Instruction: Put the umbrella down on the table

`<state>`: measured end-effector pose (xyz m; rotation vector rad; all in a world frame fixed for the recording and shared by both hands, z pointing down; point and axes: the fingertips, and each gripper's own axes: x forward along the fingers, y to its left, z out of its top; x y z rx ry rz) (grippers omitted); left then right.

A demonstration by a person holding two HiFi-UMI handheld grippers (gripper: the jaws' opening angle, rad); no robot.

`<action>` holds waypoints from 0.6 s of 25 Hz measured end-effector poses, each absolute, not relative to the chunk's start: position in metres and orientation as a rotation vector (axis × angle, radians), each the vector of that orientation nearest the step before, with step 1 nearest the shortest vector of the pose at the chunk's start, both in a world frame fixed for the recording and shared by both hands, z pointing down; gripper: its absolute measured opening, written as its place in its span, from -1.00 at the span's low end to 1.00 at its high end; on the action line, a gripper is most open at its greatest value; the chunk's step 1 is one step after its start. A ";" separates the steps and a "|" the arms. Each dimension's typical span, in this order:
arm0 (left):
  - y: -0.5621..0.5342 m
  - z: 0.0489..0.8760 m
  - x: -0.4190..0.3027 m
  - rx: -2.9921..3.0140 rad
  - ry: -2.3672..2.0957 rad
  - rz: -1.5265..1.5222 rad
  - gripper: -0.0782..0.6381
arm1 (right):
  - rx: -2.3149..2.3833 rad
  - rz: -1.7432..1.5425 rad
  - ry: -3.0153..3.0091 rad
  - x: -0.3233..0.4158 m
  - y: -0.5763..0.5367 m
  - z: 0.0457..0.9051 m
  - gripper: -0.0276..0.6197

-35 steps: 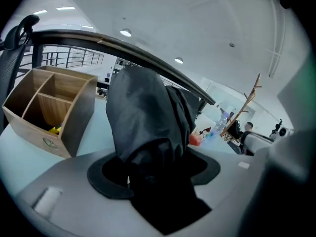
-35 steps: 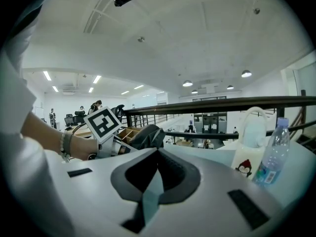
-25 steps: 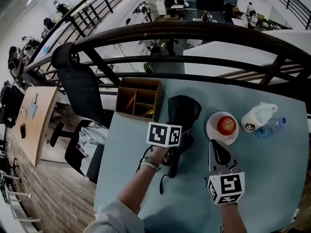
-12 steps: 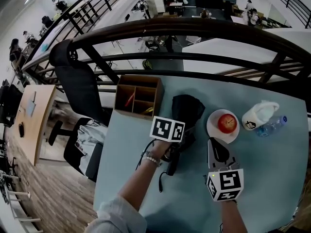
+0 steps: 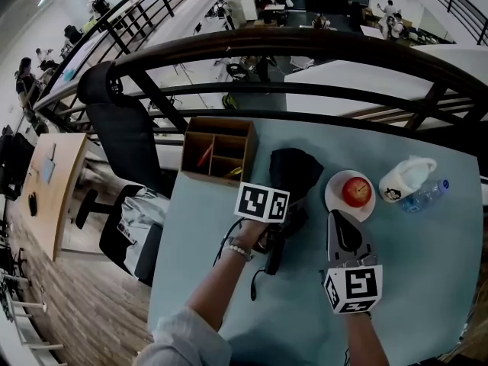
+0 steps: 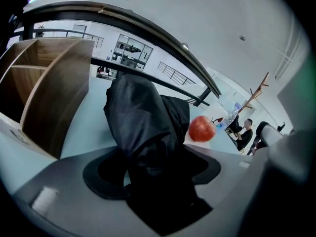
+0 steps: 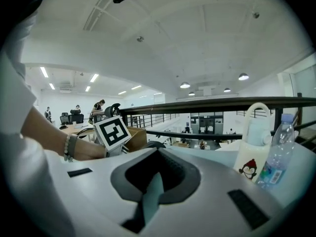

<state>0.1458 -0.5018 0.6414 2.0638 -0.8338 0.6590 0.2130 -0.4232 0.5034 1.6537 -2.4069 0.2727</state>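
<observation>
A black folded umbrella lies lengthwise over the middle of the light blue table; its strap end points toward me. My left gripper is shut on the umbrella's lower half, under the marker cube. In the left gripper view the black fabric fills the space between the jaws of the left gripper. Whether the umbrella rests on the tabletop I cannot tell. My right gripper stands to the umbrella's right, shut with nothing in it. In the right gripper view the right gripper shows its tips together.
A wooden compartment box stands at the back left, close beside the umbrella in the left gripper view. A red apple sits on a white plate. A white penguin bottle and a water bottle are at the right. A railing runs behind the table.
The left gripper, still shut on the umbrella, has edged slightly away from me. The right gripper has barely moved.
</observation>
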 end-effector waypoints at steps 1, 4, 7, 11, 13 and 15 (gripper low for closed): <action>-0.501 0.640 0.145 2.070 -0.831 0.654 0.06 | 1.660 0.268 -2.415 0.213 -0.423 0.501 -0.92; -0.499 0.635 0.146 2.099 -0.828 0.645 0.08 | 1.668 0.255 -2.435 0.211 -0.422 0.497 -0.92; -0.498 0.628 0.148 2.142 -0.833 0.644 0.08 | 1.667 0.246 -2.442 0.208 -0.421 0.493 -0.92; -0.501 0.605 0.144 2.190 -0.860 0.562 0.08 | 1.662 0.240 -2.446 0.205 -0.419 0.489 -0.92; -0.500 0.596 0.141 2.207 -0.874 0.545 0.08 | 1.654 0.250 -2.425 0.204 -0.417 0.491 -0.92; -0.496 0.589 0.137 2.224 -0.888 0.539 0.08 | 1.632 0.267 -2.399 0.202 -0.415 0.493 -0.92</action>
